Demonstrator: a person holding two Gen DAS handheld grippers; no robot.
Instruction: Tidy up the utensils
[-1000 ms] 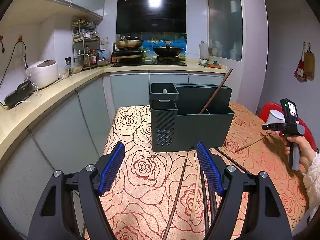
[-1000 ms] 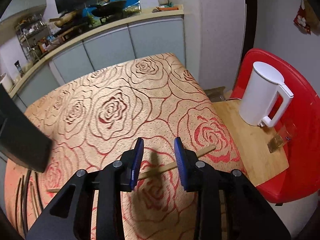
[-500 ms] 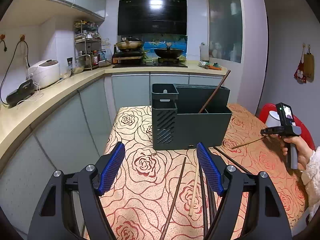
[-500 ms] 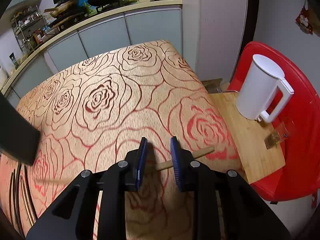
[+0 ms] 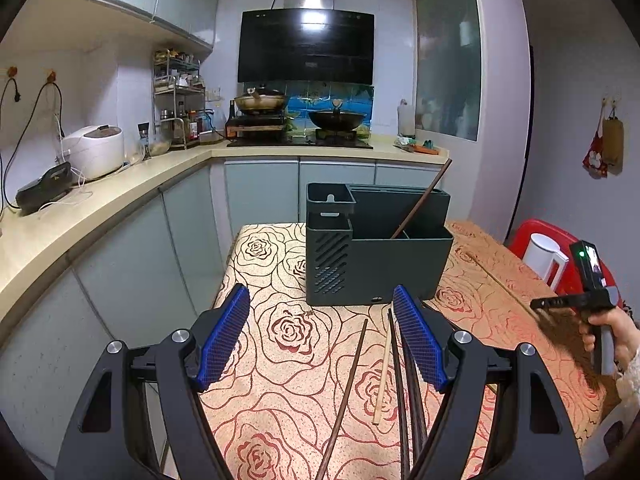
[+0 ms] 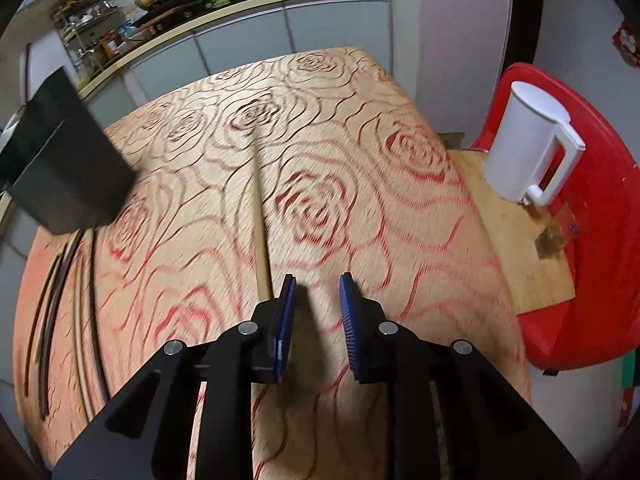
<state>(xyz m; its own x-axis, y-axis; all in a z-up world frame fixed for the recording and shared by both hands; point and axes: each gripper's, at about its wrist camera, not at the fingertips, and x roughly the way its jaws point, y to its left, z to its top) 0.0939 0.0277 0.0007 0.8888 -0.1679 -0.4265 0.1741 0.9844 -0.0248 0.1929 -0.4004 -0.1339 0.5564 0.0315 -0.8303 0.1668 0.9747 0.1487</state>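
A dark grey utensil holder (image 5: 376, 248) stands on the rose-patterned table (image 5: 288, 360), with one dark chopstick (image 5: 420, 200) leaning inside. Several loose chopsticks (image 5: 384, 368) lie in front of it, below my open, empty left gripper (image 5: 320, 340). In the right wrist view, a light wooden chopstick (image 6: 262, 216) runs from beside the left pad (image 6: 286, 312) forward over the table. The jaws of my right gripper (image 6: 318, 304) stand narrowly apart with nothing visible between them. The holder's corner (image 6: 68, 168) shows at the left, loose chopsticks (image 6: 80, 300) below it. The frame is motion-blurred.
A white kettle (image 6: 528, 148) stands on a wooden board (image 6: 520, 256) over a red chair (image 6: 600, 216) at the table's right edge. Kitchen counters (image 5: 100, 208) run along the left and back, with a rice cooker (image 5: 94, 150) and stove pans (image 5: 336, 118).
The right gripper closed around the light chopstick, then swung; the chopstick now points forward beside the left pad instead of crossing between the pads. The left gripper barely moved.
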